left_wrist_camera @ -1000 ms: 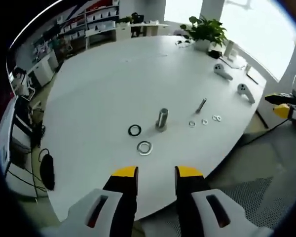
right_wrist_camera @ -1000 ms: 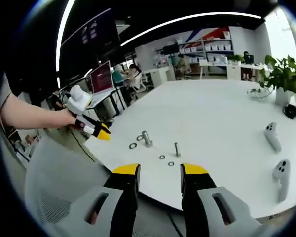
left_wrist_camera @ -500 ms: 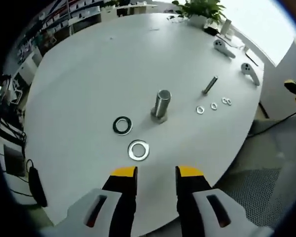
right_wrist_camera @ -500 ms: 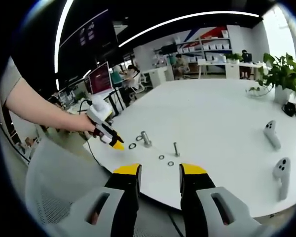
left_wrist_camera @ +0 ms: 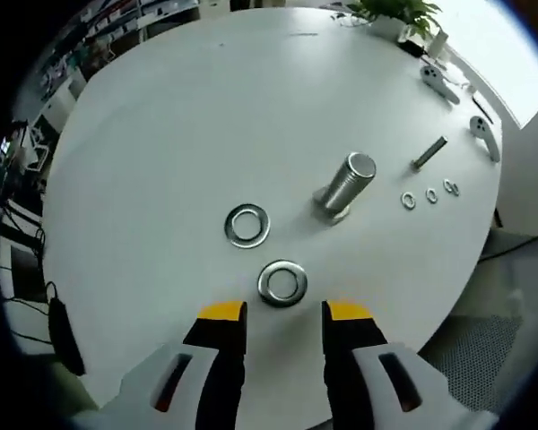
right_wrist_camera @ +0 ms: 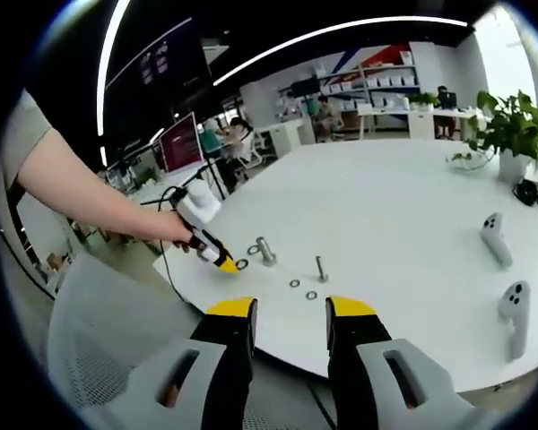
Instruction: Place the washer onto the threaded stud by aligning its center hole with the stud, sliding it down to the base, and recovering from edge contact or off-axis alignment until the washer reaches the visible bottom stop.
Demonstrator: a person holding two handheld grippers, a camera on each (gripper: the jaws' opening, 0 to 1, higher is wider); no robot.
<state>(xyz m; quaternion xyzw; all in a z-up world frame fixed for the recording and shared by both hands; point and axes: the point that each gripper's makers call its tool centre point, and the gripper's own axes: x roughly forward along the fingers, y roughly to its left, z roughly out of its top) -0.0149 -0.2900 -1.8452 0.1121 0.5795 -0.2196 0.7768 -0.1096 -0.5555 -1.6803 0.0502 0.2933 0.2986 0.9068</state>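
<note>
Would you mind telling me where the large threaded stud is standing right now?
In the left gripper view the threaded stud stands on the white table, right of centre, between two large washers and three small washers.

White table with washers, stud

Left gripper moved down, closer to table; open jaws now just short of nearest washer, seen also from right gripper view
</note>
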